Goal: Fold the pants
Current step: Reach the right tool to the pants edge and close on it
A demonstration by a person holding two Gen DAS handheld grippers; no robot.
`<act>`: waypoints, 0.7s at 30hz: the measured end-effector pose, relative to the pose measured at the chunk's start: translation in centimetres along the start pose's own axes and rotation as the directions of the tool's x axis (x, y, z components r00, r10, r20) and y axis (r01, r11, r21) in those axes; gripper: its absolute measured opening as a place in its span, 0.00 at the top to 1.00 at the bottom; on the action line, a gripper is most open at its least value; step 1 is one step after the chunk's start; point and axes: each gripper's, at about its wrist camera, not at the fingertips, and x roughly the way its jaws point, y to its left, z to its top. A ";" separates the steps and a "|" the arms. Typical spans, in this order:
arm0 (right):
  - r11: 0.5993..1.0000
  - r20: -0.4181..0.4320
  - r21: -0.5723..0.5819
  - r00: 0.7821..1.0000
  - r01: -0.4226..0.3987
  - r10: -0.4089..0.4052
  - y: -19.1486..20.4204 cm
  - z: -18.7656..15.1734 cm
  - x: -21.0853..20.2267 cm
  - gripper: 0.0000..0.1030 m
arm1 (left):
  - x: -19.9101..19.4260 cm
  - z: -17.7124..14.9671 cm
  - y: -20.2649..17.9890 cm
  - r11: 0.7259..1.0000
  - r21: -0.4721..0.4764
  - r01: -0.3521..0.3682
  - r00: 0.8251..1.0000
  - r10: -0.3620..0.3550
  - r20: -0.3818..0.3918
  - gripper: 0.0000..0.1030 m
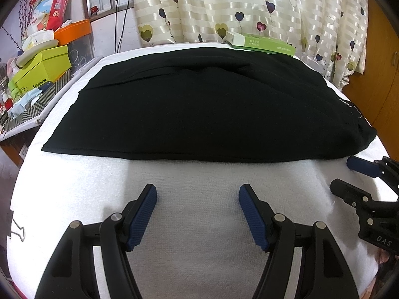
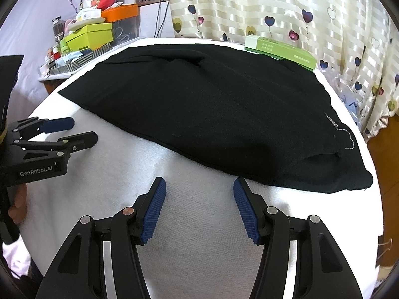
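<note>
Black pants [image 1: 199, 109] [image 2: 212, 114] lie flat across a white towel-covered table [image 1: 194, 186] [image 2: 199, 224], folded lengthwise, with a small sparkly logo near their right end. My left gripper [image 1: 198, 189] hovers open over bare towel just in front of the pants' near edge, nothing between its blue pads. My right gripper [image 2: 199, 182] is open too, close to the near edge toward the pants' right end, and holds nothing. Each gripper shows in the other's view: the right gripper [image 1: 346, 174] at the right edge, the left gripper [image 2: 82, 130] at the left edge.
A green box [image 1: 261, 43] [image 2: 279, 49] sits at the table's far edge behind the pants. Stacked boxes and clutter [image 1: 42, 67] [image 2: 87, 35] fill a shelf at the far left. A heart-patterned curtain [image 1: 249, 7] hangs behind. A binder clip [image 1: 18, 231] holds the towel's left edge.
</note>
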 end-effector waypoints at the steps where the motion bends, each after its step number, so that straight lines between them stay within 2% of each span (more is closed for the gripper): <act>1: 1.000 0.002 -0.010 1.000 0.000 0.000 0.1 0.0 -0.1 0.44 | -0.1 0.0 0.1 1.000 0.000 0.002 1.000 -0.002 0.000 0.33; 5: 0.998 0.024 -0.055 1.000 0.005 -0.004 0.6 0.3 -0.7 0.44 | -0.6 0.2 0.7 1.000 -0.014 0.011 1.000 -0.011 0.014 0.34; 13: 0.992 0.032 -0.121 0.998 -0.042 0.046 1.3 1.1 -0.4 0.44 | -0.9 1.5 4.3 0.994 -0.111 0.006 0.999 -0.001 0.047 0.34; 17: 0.983 0.036 -0.178 0.998 -0.049 0.056 2.0 1.5 -0.2 0.44 | -0.6 2.0 6.9 0.982 -0.189 0.022 0.999 -0.012 0.051 0.34; 21: 0.972 0.029 -0.229 0.998 -0.052 0.060 2.6 1.9 0.3 0.44 | -0.2 2.3 9.9 0.964 -0.265 -0.018 0.998 0.032 0.049 0.34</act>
